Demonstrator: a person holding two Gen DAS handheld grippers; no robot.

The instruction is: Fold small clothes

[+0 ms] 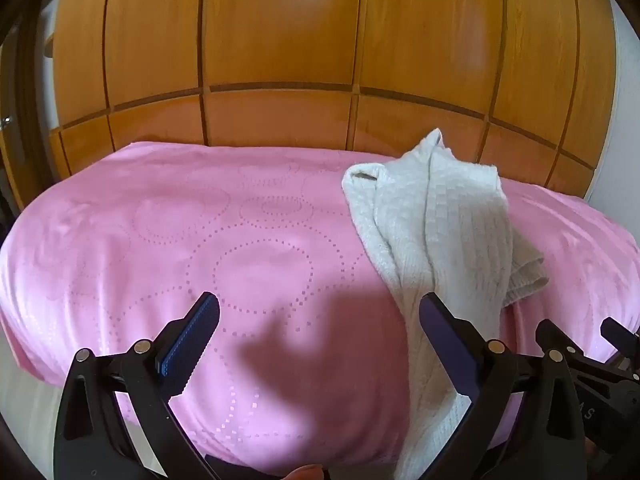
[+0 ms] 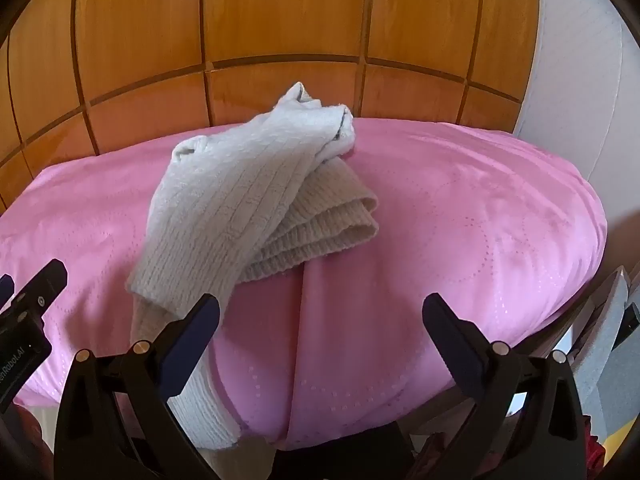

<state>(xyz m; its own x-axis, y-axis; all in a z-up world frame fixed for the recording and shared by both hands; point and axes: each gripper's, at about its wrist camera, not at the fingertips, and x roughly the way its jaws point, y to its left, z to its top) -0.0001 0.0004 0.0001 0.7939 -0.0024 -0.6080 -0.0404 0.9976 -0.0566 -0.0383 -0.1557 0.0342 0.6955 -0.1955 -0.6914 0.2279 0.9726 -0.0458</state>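
Through your left wrist camera, your left tool [image 1: 319, 314] hangs with its jaws spread wide and nothing between them, only the pink cloth [image 1: 168, 240] below. The white knitted garment [image 1: 432, 232] lies on the right part of that cloth, bunched and loosely doubled over, one end trailing down over the near edge. The tool's right finger [image 1: 448, 344] stands in front of that trailing strip; you cannot tell whether it touches. A shadow falls on the cloth between the fingers. Behind the covered tabletop stands a wooden panelled wall [image 1: 280, 40]. At the far right edge part of your other tool shows.

Through your right wrist camera, your right tool [image 2: 320, 316] is likewise wide apart and empty. The garment [image 2: 240, 200] sits left of centre on the cloth [image 2: 460, 208], its ribbed beige part [image 2: 328, 216] folded beneath the paler upper layer. The left finger [image 2: 192, 340] overlaps the hanging strip. A crease runs down the cloth between the fingers.
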